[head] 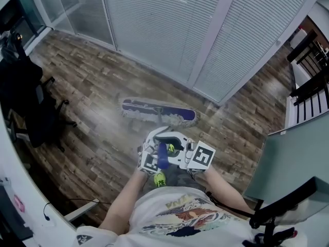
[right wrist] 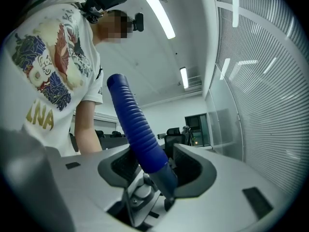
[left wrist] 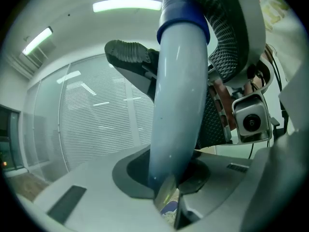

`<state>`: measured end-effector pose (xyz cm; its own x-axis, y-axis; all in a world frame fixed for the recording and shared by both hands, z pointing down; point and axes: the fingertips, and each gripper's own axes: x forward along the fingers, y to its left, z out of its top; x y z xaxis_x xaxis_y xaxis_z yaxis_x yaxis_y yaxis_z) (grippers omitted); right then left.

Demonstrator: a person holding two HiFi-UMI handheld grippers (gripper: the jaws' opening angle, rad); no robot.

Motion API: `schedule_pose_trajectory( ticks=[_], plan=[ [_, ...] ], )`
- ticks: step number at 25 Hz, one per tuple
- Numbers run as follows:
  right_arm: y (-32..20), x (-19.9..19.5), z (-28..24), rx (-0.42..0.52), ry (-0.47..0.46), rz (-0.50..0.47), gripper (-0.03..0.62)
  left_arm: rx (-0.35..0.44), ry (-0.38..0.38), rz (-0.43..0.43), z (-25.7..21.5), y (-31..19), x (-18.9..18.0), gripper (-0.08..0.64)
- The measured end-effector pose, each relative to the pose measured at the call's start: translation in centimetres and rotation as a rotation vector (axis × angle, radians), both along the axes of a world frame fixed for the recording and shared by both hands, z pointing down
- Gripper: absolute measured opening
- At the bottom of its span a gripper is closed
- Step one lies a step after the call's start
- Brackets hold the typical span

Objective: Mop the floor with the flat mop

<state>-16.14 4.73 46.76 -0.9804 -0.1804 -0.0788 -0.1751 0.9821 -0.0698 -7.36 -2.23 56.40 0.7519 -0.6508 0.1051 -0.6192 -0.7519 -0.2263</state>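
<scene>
Mop handle (head: 163, 156) clamped by left tongs (left wrist: 178, 81) and right tongs (right wrist: 155, 162); mop head (head: 159, 112) on floor (head: 92, 86).

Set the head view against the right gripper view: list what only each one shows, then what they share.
Head view only: the flat mop head with purple pad and white fringe lying on the brown wood-plank floor. Right gripper view only: long ceiling strip lights, and the jaws of the right gripper closed on the ribbed blue mop handle. Both: that gripper and handle, the white slatted blinds and the person's white printed T-shirt.
</scene>
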Motion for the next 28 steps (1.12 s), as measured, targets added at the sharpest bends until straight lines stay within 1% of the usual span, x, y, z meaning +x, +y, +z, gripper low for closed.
schedule_pose_trajectory(
  ticks=[2,6,9,12,15,17,19,21,22,26,28],
  plan=[
    [-1.4,0.3,0.9,-0.003,0.019,-0.015,0.215,-0.009,-0.022,0.004,1.0,-1.6,0.4,0.066],
    [-6.2,1.9,1.5,0.048,0.01,-0.033,0.216,-0.014,-0.066,0.025,2.3,-6.5,2.3,0.067],
    [-11.2,3.0,2.0,0.03,0.014,-0.02,0.219,-0.022,-0.086,0.036,2.6,-11.5,3.3,0.067],
    [-17.0,4.2,2.2,-0.016,0.027,0.001,0.219,-0.032,-0.097,0.035,2.5,-17.3,4.3,0.067],
    [-23.3,5.2,1.4,-0.002,0.012,0.009,0.219,-0.049,-0.095,0.016,2.0,-23.6,5.1,0.067],
    [-26.7,5.6,0.9,0.006,0.006,0.006,0.219,-0.06,-0.078,-0.017,1.6,-27.1,5.4,0.067],
    [-29.6,6.0,0.1,-0.011,0.011,0.012,0.218,-0.04,-0.075,-0.046,0.8,-29.6,5.5,0.067],
    [-31.8,6.6,-1.1,-0.015,0.025,0.028,0.218,0.013,-0.088,-0.042,-0.6,-31.0,5.5,0.067],
    [-32.4,7.0,-1.5,-0.005,0.048,0.034,0.218,0.035,-0.091,-0.03,-1.4,-31.1,5.7,0.067],
    [-32.4,8.4,-2.3,0.086,0.166,0.047,0.218,0.081,-0.066,0.006,-3.8,-29.6,6.3,0.083],
    [-32.1,9.3,-2.7,0.092,0.176,0.068,0.21,0.096,-0.054,0.017,-4.8,-28.9,6.9,0.087]
  ],
)
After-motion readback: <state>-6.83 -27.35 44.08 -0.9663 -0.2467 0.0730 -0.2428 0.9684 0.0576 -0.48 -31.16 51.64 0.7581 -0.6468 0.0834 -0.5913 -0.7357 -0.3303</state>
